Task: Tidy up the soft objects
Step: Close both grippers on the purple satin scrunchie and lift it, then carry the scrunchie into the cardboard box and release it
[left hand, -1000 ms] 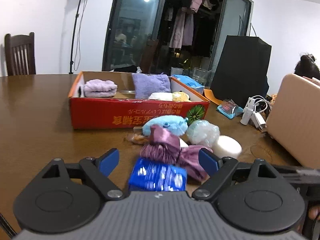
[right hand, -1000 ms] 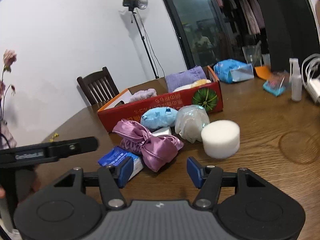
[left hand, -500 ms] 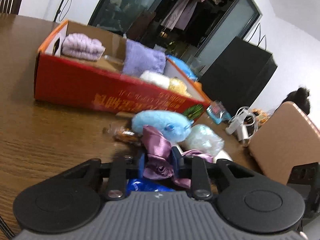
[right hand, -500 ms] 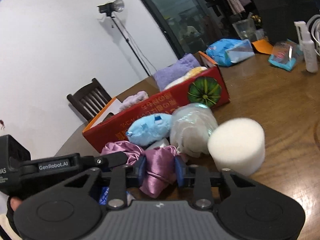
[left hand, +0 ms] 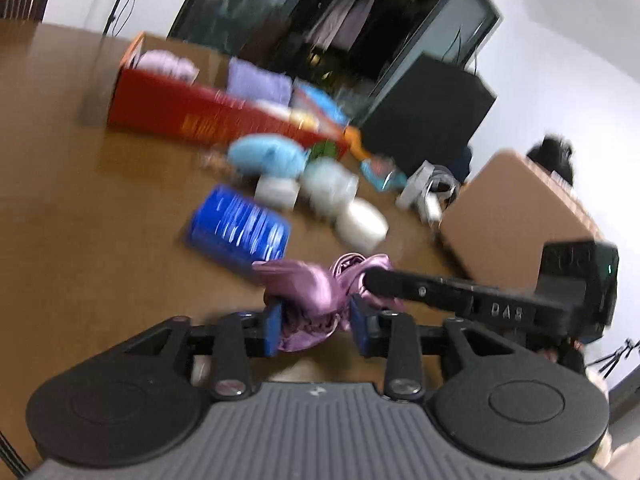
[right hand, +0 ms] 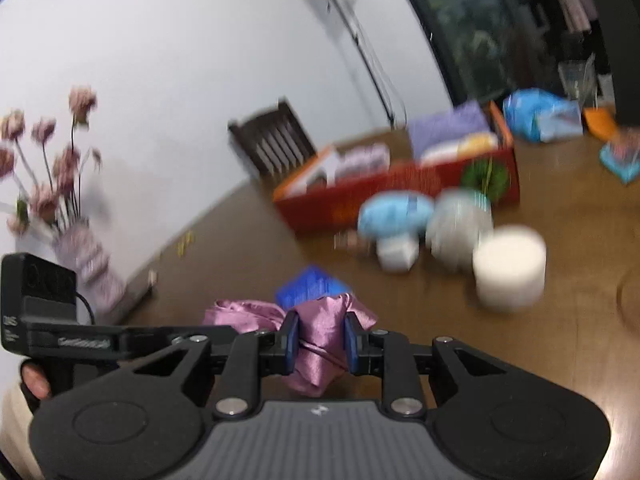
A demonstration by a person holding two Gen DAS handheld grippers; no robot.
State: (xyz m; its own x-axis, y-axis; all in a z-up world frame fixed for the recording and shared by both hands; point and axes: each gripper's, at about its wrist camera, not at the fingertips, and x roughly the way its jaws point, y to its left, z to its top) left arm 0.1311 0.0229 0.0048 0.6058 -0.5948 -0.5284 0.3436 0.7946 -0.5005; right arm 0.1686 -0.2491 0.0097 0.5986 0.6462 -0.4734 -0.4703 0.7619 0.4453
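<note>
Both grippers pinch one and the same thing: a purple satin cloth [left hand: 316, 292], bunched and lifted clear of the brown table [left hand: 92, 240]. The left gripper [left hand: 316, 330] has the cloth between its blue pads; its jaws have just been opening a little after closing hard, yet the fabric still fills the gap and the pads press on it. The right gripper [right hand: 318, 344] squeezes the other end of the cloth [right hand: 320, 340], its jaws having just been closing; a fold hangs below the pads. From the left view the right gripper's black finger reaches into the cloth from the right; from the right view the left gripper's body comes in from the left, with part of a hand [right hand: 34, 380] around its handle. Both grippers tilt downward toward the table, the left one rolled so the table looks slanted.

Outward on the table lie, one of each: a blue packet [left hand: 240, 228] just beyond the cloth, a white foam cylinder [right hand: 510, 270], a pale mesh puff [right hand: 458, 232], a small white block [right hand: 396, 254], and a light blue plush [right hand: 394, 212]. Behind them stands one red cardboard box [right hand: 360, 196], holding a lilac towel [right hand: 448, 130], a folded pale purple piece [left hand: 168, 64] and something white and yellow, too blurred to name. One vase of pink flowers [right hand: 86, 264] stands at the table's left edge, and one dark chair [right hand: 272, 140] behind.
</note>
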